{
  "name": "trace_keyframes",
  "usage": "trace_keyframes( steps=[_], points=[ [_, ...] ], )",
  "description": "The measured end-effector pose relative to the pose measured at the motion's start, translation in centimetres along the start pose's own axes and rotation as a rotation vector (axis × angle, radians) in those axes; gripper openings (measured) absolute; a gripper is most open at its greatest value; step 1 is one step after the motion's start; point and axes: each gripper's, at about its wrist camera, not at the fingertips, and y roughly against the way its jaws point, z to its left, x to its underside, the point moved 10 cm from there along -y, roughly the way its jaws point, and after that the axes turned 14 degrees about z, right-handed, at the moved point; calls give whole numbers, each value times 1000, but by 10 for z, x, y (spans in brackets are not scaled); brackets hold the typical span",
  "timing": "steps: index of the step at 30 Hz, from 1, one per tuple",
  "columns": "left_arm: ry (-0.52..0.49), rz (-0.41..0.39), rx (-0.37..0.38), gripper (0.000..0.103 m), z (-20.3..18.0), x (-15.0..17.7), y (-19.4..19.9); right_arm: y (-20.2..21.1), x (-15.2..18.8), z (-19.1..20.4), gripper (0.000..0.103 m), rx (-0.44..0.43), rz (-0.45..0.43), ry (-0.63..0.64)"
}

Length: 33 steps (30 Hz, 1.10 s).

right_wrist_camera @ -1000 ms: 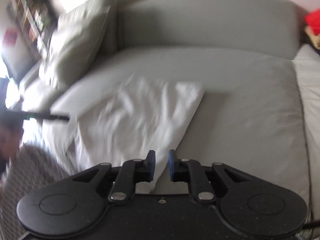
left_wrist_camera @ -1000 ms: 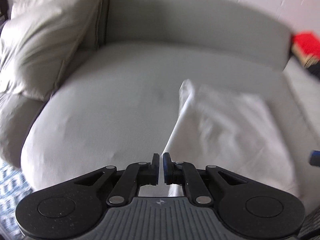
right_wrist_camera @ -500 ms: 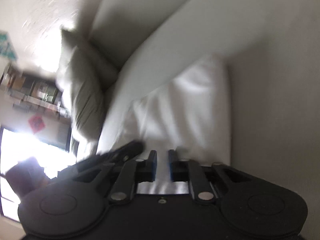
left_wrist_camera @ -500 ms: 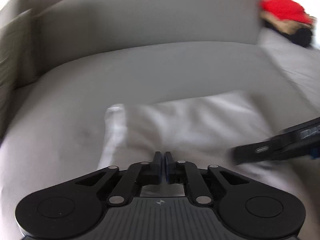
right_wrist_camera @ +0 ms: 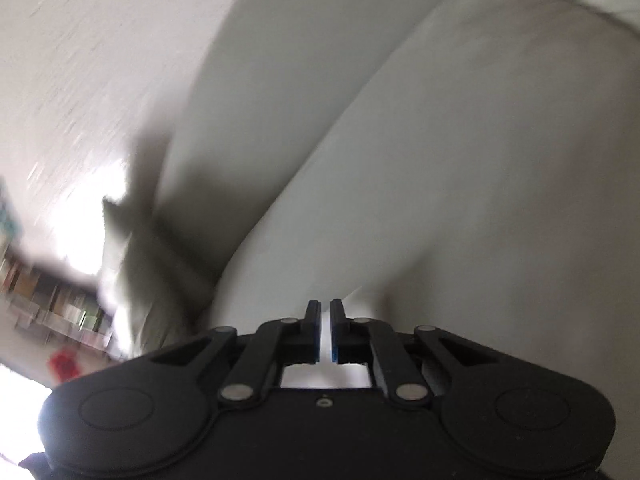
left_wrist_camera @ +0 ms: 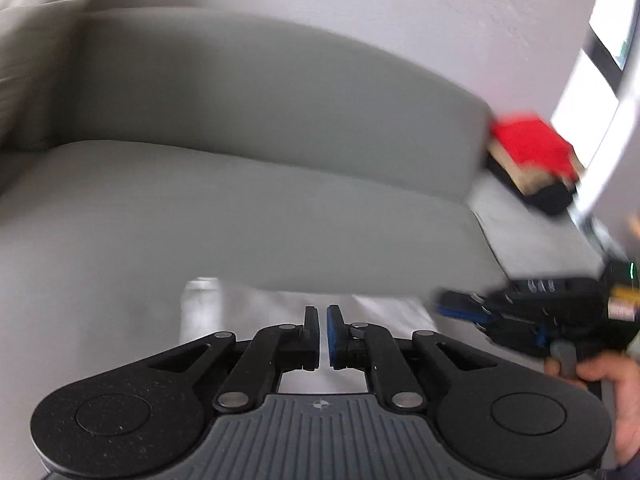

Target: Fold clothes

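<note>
Left fingers (left_wrist_camera: 310, 332) nearly pressed together, only a thin slit between the pads, jaws closing; nothing clearly caught in the slit. Left gripper (left_wrist_camera: 323, 312) sits low over the white cloth (left_wrist_camera: 248, 308), which lies flat on the near part of the sofa seat cushion (left_wrist_camera: 200, 220), its far edge just past the fingertips. Right gripper (right_wrist_camera: 325, 306): fingers (right_wrist_camera: 312, 328) also close together, jaws opening; the slit reads bright white, probably cloth, but with the blur I cannot tell whether the pads press on it. From the left wrist view the right gripper appears at the right end of the seat cushion, beside the cloth's right edge, held by a hand (left_wrist_camera: 608, 384). Backrest (left_wrist_camera: 240, 100) rises behind the seat cushion. A red-topped pile (left_wrist_camera: 528, 140) sits past the cushion's far right corner.
</note>
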Motion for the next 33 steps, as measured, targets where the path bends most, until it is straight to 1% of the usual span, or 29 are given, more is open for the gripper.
trace_keyframes(
  steps=[1,3,5,6,7,8,9,11,12,13,15,16,17,18,19,20,21,22,23,24,25,26,28,30,31,33],
  points=[
    [-24,44,-11,8,-5,2,-12,-8,5,9,8,-12,39,30],
    [-45,118,-33,8,-7,1,-39,-27,12,19,15,-23,110,50],
    [-12,147,-37,8,3,-4,-58,-49,17,19,15,-16,180,51],
    [19,146,-39,10,10,-6,-64,-55,16,13,10,-4,177,39],
    [66,139,-75,11,23,-7,-66,-62,15,7,0,7,173,27],
    [113,131,-113,11,35,-7,-69,-68,13,2,0,19,169,14],
    [158,126,-173,11,47,-10,-68,-67,7,-5,0,6,122,-18],
    [238,97,-214,11,69,-9,-64,-55,-11,-20,0,91,-27,-22],
    [259,80,-231,11,73,-9,-58,-48,-18,-26,0,137,-86,-16],
    [280,64,-251,11,77,-8,-53,-41,-22,-31,0,166,-116,-34],
    [266,28,-432,9,87,-7,-36,-26,-29,-40,0,224,-174,-70],
    [262,27,-533,7,95,-4,-27,-17,-27,-40,0,252,-181,-65],
    [280,20,-584,7,102,0,-17,-8,-26,-41,1,280,-187,-61],
    [298,12,-631,7,109,5,-7,0,-21,-42,3,277,-182,-65],
    [325,-3,-599,7,109,9,3,10,-16,-42,7,271,-177,-76],
    [352,-18,-565,7,110,13,12,22,-10,-41,8,264,-171,-83],
    [373,-29,-514,7,102,14,16,38,-7,-41,9,256,-169,-76],
    [378,-39,-448,7,93,17,22,54,-4,-40,11,248,-166,-69],
    [362,-35,-379,8,78,23,25,63,5,-33,11,242,-157,-49],
    [341,-16,-332,8,60,30,26,67,16,-21,12,228,-132,-17],
    [305,-4,-301,8,43,39,32,64,11,-7,12,219,-96,16],
    [268,8,-271,8,27,48,38,63,23,5,12,216,-53,60],
    [173,44,-275,14,-9,67,43,58,51,30,12,222,48,177],
    [109,96,-307,15,-31,87,45,51,75,48,12,247,127,276],
    [94,119,-325,15,-34,98,46,47,88,54,12,265,172,317],
    [44,155,-353,15,-44,115,42,43,112,57,12,294,220,364]
  ],
)
